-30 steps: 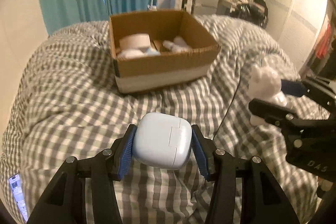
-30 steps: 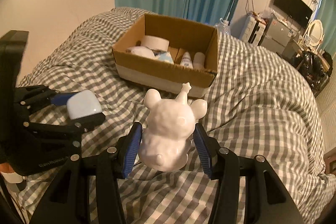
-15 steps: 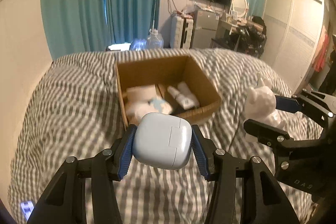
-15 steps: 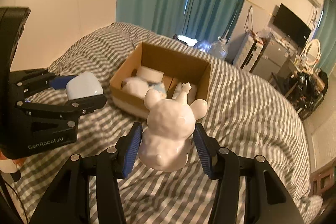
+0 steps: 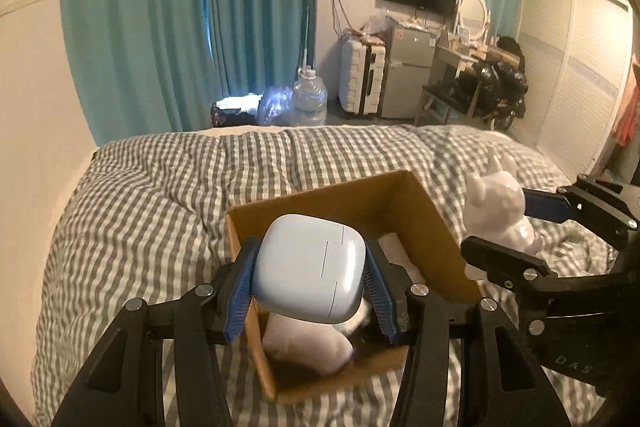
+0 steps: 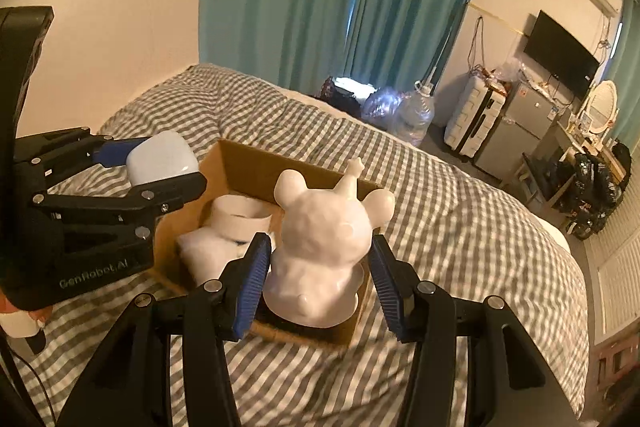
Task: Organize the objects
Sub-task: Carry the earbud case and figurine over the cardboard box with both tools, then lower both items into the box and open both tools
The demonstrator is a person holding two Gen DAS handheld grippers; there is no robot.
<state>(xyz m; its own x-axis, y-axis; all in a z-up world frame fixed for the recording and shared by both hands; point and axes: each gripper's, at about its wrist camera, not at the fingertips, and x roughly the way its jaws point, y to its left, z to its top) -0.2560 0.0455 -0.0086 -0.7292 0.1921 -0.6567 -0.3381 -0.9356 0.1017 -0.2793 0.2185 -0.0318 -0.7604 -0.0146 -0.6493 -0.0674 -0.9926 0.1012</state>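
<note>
My left gripper (image 5: pixel 310 287) is shut on a pale blue rounded case (image 5: pixel 310 267) and holds it in the air over the open cardboard box (image 5: pixel 420 223). My right gripper (image 6: pixel 318 277) is shut on a white animal figurine (image 6: pixel 320 247), which hangs above the box (image 6: pixel 248 167) on its right side. The figurine (image 5: pixel 498 211) and right gripper (image 5: pixel 516 231) also show at the right of the left wrist view. Inside the box lie a roll of tape (image 6: pixel 240 219) and a soft white item (image 5: pixel 304 343); the rest of the contents are hidden.
The box rests on a bed with a grey-and-white checked cover (image 5: pixel 160 211). Teal curtains (image 5: pixel 192 11), large water bottles (image 5: pixel 308 99), a suitcase (image 5: pixel 360 75) and a small fridge (image 5: pixel 404 71) stand beyond the bed's far end.
Both grippers have moved forward and up with their loads, from short of the box to above it. The box now sits directly under the case and figurine.
</note>
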